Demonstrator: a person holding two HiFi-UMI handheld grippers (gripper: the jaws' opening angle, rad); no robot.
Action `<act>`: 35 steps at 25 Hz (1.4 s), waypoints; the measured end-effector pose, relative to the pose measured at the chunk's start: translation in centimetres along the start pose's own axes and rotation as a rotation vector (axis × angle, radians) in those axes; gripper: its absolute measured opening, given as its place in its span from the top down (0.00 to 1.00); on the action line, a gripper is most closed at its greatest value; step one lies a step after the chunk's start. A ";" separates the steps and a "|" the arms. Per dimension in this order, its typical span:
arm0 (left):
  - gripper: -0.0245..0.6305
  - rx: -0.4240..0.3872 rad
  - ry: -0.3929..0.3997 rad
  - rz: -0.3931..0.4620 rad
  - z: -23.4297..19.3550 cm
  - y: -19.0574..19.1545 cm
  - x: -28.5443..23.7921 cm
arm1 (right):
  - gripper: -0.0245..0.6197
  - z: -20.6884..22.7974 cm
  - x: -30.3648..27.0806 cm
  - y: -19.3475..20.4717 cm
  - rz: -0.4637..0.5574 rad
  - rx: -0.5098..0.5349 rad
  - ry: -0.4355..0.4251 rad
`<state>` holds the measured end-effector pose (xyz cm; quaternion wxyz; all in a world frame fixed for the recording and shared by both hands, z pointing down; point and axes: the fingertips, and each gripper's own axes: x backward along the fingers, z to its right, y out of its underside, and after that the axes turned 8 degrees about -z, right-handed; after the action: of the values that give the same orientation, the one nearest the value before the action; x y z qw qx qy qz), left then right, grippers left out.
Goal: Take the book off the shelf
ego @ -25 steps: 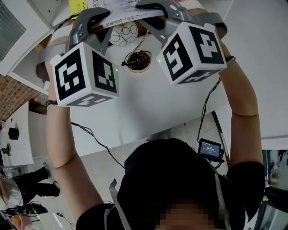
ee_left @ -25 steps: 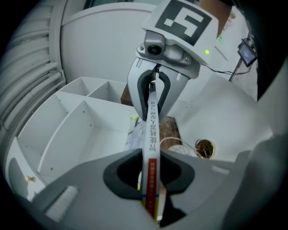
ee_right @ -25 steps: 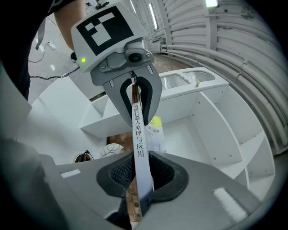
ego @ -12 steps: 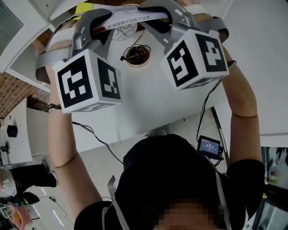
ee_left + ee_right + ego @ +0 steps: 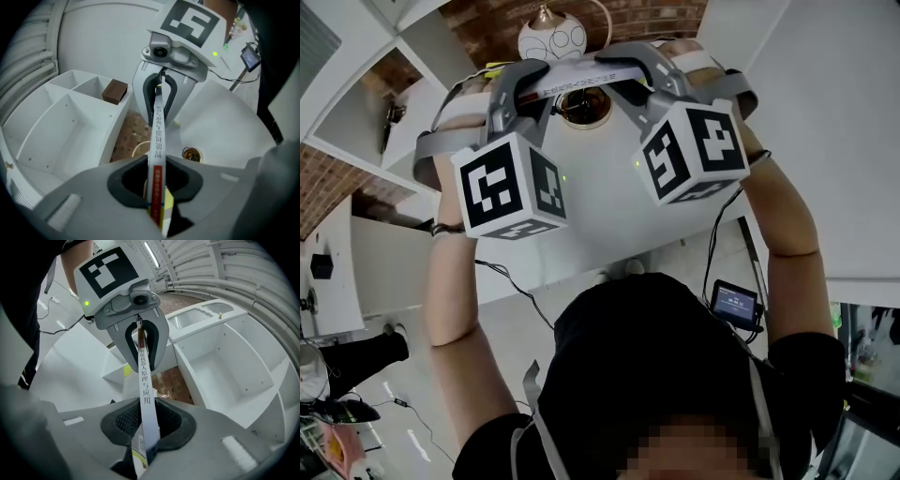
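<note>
Spanning the gap between the 2 tools, the book hangs in the air at 12 o'clock from the person, spine showing. Its long axis runs 9 to 3 o'clock in the head view.

The left hand-held gripper is clamped on the 9 o'clock end. In the left gripper view its jaws stand only part way apart, and the pads press on both faces of the thin book. The right hand-held gripper pinches the 3 o'clock end in the same way, and its own view shows the spine running straight out from between its jaws to the other tool. Neither hand is nearer, since each has 1 end.

The white shelf lies off at 10 o'clock of the left gripper view and at 3 o'clock of the right gripper view. No part of the book is inside a compartment, so it looks already clear of the shelf and held above the white bench.

Because the book bridges the 2 grips end to end, the coming move likely turns on keeping both hands on that 9-to-3 line. If they spread or close in, the book would probably bend or slip from a pad.
</note>
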<state>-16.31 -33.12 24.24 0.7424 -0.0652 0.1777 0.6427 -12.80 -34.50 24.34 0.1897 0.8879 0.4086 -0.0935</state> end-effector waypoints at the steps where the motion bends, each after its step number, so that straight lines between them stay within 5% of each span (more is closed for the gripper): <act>1: 0.85 0.001 0.007 -0.002 0.5 0.1 -0.1 | 0.85 -0.6 -0.1 0.0 0.001 -0.002 -0.008; 35: 0.84 0.124 0.238 -0.074 16.2 4.5 -0.8 | 0.85 -16.4 -2.6 -0.2 0.004 -0.047 -0.301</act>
<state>-17.92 -27.82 40.14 0.7418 -0.1014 0.3011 0.5906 -14.49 -29.40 40.11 0.2694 0.8601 0.3758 -0.2156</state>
